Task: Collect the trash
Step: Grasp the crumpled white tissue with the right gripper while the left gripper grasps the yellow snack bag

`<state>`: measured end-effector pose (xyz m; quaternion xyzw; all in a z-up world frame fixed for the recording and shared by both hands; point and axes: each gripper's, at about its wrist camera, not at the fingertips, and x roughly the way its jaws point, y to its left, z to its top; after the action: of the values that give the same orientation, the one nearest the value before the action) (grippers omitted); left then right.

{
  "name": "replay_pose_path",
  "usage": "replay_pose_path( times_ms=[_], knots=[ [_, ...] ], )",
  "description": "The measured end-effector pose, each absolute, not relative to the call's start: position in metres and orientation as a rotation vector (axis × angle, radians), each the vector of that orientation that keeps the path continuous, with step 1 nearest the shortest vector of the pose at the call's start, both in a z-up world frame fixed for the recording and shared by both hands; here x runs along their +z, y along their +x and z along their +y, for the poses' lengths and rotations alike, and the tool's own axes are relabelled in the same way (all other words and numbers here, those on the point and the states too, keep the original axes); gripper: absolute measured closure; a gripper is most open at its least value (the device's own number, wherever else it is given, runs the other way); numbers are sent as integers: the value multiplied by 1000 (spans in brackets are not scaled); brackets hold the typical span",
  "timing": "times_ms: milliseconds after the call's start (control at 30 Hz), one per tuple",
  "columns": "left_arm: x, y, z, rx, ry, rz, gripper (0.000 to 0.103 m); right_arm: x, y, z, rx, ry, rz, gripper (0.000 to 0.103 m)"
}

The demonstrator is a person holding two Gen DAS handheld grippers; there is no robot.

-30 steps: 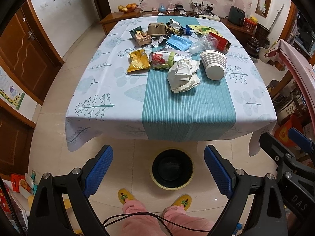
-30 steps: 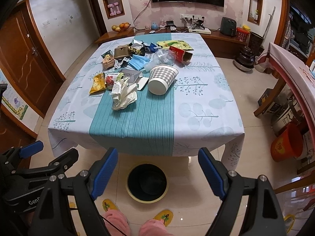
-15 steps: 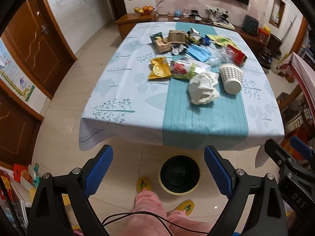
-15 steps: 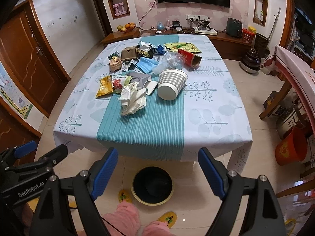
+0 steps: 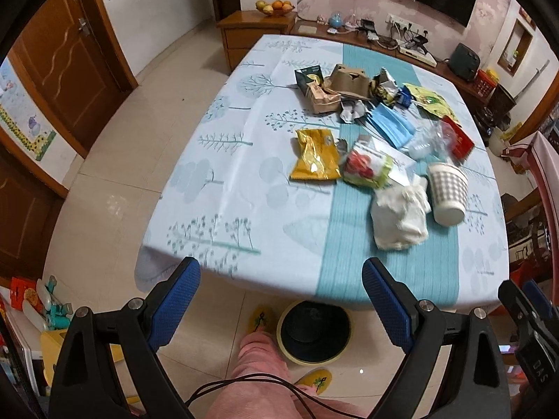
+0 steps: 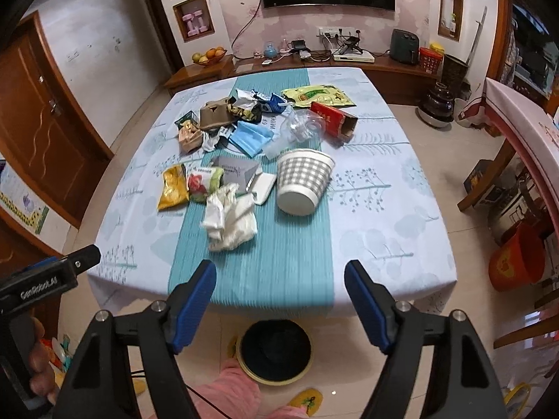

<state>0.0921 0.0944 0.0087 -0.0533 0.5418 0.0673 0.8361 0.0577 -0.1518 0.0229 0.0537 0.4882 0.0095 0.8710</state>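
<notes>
Two pairs of tongs, left tongs [image 5: 281,300] and right tongs [image 6: 279,296], hang spread wide and empty before the table [image 6: 384,230], ready to reach. Trash lies mid-table: crumpled tissue [image 6: 230,218], tipped checked cup [image 6: 304,181], yellow wrapper [image 5: 316,155]. A bin [image 6: 274,351] waits below, partly hidden by the table edge. Far items blur together.

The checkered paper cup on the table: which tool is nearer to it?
Right. The right tool faces the checkered paper cup almost straight ahead; from the left tool it lies far right.
</notes>
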Motion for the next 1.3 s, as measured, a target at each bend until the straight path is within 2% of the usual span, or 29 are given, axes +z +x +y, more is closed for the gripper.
replay_pose_path(
  times_ms=[500,967,1033,1167,1300],
  knots=[
    [-46,206,111,-55,-17,1309,10,-50,164,-120,-10,331,1212,27],
    [-80,273,115,-152,-1,1386,10,-96,188,-106,-60,393,1305,27],
    [-87,281,114,-161,-9,1407,10,-99,186,-103,-56,398,1306,36],
    [-102,296,113,-159,-31,1440,10,-98,182,-102,-52,411,1289,46],
    [-111,310,112,-160,-53,1458,10,-96,180,-103,-49,418,1285,50]
  ],
)
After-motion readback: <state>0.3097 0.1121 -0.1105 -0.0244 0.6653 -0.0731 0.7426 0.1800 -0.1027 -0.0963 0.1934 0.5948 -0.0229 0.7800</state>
